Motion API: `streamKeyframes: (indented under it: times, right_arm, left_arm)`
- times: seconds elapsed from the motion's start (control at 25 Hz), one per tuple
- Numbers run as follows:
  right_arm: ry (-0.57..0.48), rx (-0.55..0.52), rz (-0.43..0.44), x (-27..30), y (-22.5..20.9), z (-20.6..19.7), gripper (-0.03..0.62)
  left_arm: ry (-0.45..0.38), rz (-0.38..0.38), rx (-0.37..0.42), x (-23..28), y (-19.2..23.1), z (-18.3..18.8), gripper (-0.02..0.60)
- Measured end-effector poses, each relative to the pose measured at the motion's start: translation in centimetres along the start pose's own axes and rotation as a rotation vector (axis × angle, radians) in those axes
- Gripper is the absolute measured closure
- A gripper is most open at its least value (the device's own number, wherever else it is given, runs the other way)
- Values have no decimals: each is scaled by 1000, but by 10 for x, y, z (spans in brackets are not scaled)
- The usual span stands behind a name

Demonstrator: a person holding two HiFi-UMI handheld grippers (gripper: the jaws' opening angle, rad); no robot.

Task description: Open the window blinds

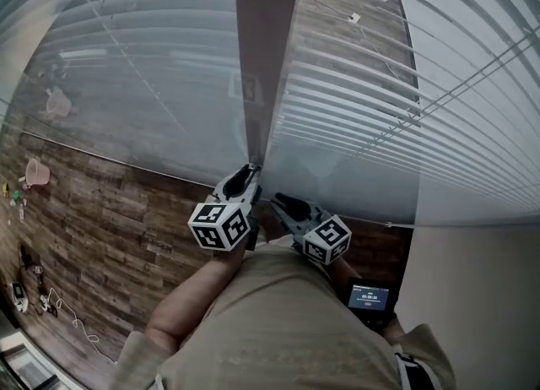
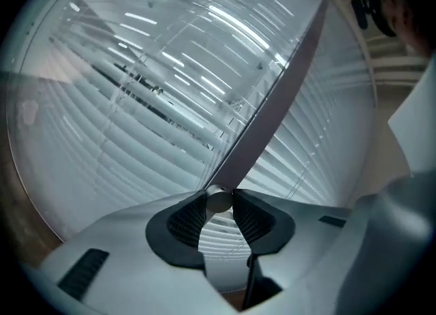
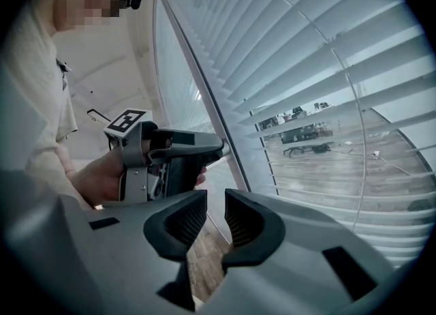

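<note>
Two slatted white blinds hang before me, one at the left point(image 1: 126, 59) and one at the right point(image 1: 380, 127). The grey tilt wand point(image 1: 266, 59) hangs between them. My left gripper point(image 1: 251, 169) is shut on the wand's lower end; in the left gripper view the round end cap point(image 2: 219, 200) sits pinched between the ribbed pads point(image 2: 187, 219). My right gripper point(image 1: 283, 205) stays just right of it, open with nothing between its fingers point(image 3: 215, 221). In the right gripper view the left gripper point(image 3: 218, 150) holds the wand point(image 3: 187, 68), and the right blind's slats point(image 3: 306, 68) are tilted partly apart.
A thin lift cord point(image 3: 354, 136) runs down the right blind. Wood-pattern floor point(image 1: 93, 219) lies below the window, with cables and small items point(image 1: 34, 295) at the far left. A white wall point(image 1: 481, 295) stands at the right. A small lit screen point(image 1: 369, 298) shows by my right arm.
</note>
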State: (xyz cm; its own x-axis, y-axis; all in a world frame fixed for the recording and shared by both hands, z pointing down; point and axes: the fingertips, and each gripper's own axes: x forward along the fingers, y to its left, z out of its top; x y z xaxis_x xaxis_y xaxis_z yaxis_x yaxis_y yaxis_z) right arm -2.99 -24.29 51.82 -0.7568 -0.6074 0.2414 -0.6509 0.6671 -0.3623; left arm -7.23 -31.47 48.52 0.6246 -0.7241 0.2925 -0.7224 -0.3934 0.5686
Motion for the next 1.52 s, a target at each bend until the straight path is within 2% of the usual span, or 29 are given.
streamKeyframes:
  times: [0.2,0.44,0.72,0.92,0.96,1.04,1.28,1.4,1.52]
  right_arm:
    - [4,0,-1,0,0,-1,510]
    - [3,-1,-5,-1,0,-5,510]
    - [3,8,-5,3,-4,-28,510]
    - [10,14,-6,-3,1,-16,510]
    - [13,17,-7,-5,2,-13,510]
    - [13,23,-7,-7,3,-10,510]
    - [8,37,-16,-11,-1,-13,510]
    - [8,41,-17,-11,-2,-12,510]
    - [5,37,-18,-11,-3,-12,510]
  left_arm:
    - [-31,71,304,0,-4,0,445]
    - [-31,117,468,1,-6,-1,445]
    - [-15,209,790,5,4,-23,445]
    - [-17,222,883,3,-6,-13,445]
    - [-18,211,876,2,-9,-9,445]
    - [-8,171,811,1,-9,-8,443]
    - [45,45,485,-4,-5,-12,417]
    - [82,-20,295,-2,-2,-25,413]
    - [54,-84,114,-1,-2,-24,403]
